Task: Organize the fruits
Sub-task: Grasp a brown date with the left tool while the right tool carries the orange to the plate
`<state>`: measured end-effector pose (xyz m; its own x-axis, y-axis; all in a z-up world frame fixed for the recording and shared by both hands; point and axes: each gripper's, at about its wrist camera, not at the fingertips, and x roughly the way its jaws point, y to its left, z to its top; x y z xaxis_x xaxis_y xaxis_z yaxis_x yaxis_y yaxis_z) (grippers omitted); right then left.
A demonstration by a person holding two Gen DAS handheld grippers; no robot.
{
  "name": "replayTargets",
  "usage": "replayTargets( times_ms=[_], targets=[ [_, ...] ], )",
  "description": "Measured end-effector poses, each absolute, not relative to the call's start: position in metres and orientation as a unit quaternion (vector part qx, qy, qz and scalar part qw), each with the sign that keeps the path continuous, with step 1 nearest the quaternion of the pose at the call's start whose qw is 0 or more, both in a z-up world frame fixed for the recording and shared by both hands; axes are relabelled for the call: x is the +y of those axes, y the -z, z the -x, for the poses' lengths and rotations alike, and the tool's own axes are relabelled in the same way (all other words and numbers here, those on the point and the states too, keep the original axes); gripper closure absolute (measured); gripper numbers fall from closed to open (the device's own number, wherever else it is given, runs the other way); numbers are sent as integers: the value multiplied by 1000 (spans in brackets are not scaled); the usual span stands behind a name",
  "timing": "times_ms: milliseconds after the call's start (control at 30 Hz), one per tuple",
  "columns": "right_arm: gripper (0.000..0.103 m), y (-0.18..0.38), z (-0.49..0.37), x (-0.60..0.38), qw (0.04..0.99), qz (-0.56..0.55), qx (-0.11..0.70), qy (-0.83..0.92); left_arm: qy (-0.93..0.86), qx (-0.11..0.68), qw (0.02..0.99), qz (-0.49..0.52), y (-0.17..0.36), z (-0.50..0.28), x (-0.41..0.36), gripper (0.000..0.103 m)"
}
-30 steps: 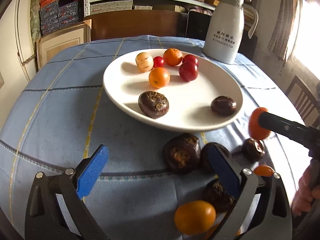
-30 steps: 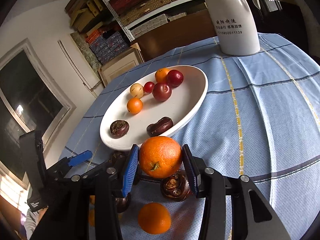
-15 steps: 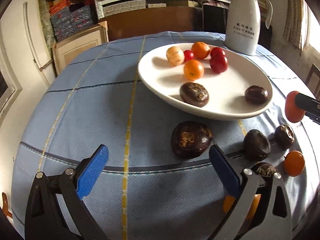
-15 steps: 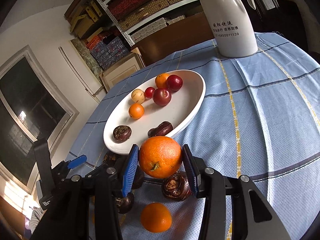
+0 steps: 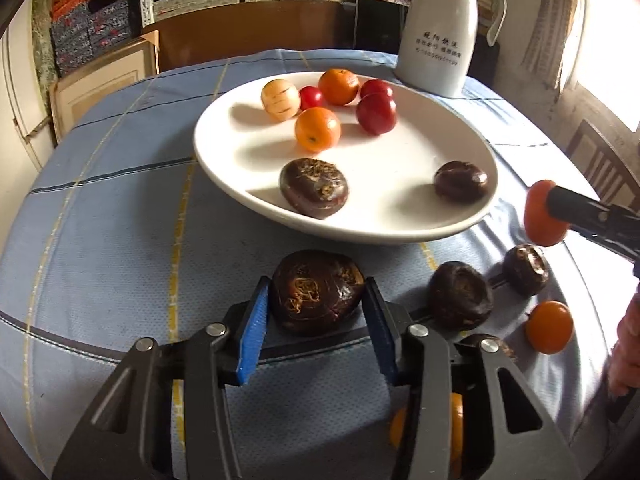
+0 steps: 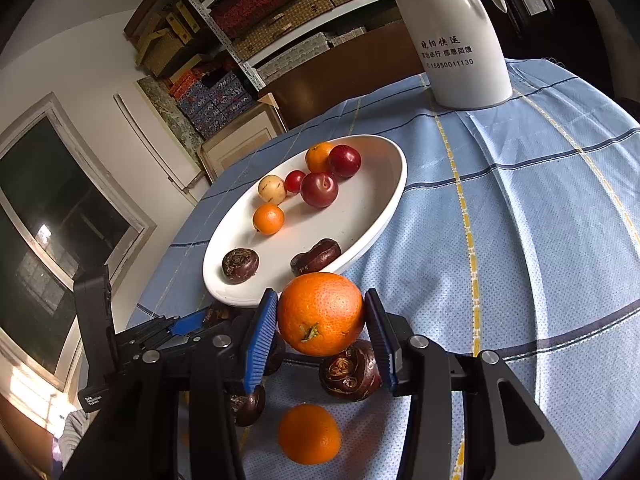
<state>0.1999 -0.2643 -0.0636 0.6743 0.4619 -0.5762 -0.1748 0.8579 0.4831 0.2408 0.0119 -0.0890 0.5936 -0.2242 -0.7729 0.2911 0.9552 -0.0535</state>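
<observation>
A white plate [image 5: 472, 152] [image 6: 384, 216] on the blue tablecloth holds oranges, red plums, a pale fruit and two dark brown fruits. My left gripper [image 5: 316, 294] is shut on a large dark brown fruit [image 5: 316, 292] just in front of the plate. My right gripper [image 6: 320, 316] is shut on an orange [image 6: 320, 314] and holds it above the cloth near the plate's right rim; it also shows in the left wrist view [image 5: 542, 214]. Loose dark fruits [image 5: 460, 296] [image 6: 350, 372] and oranges [image 5: 548, 326] [image 6: 308, 434] lie on the cloth.
A white thermos jug [image 5: 442, 36] [image 6: 452, 36] stands behind the plate. Shelves with boxes [image 5: 96, 28] line the wall beyond the table. A wooden chair [image 5: 600, 164] stands at the right. The person's hand [image 5: 628, 344] is at the right edge.
My left gripper has moved in and closed on the large dark brown fruit. My right gripper still holds the orange, almost unmoved.
</observation>
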Motion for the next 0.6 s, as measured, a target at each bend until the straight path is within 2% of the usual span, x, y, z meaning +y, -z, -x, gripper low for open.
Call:
replayTargets(
  times_ms=[333, 467, 600],
  targets=[
    [58, 58, -192, -278, 898, -227, 335, -174, 126, 356, 926, -11, 52, -204, 31, 58],
    [58, 38, -189, -271, 914, -215, 295, -176, 121, 350, 929, -11, 34, -228, 29, 58],
    [58, 25, -216, -257, 914, -197, 305, -182, 107, 348, 931, -6, 23, -265, 25, 58]
  ],
)
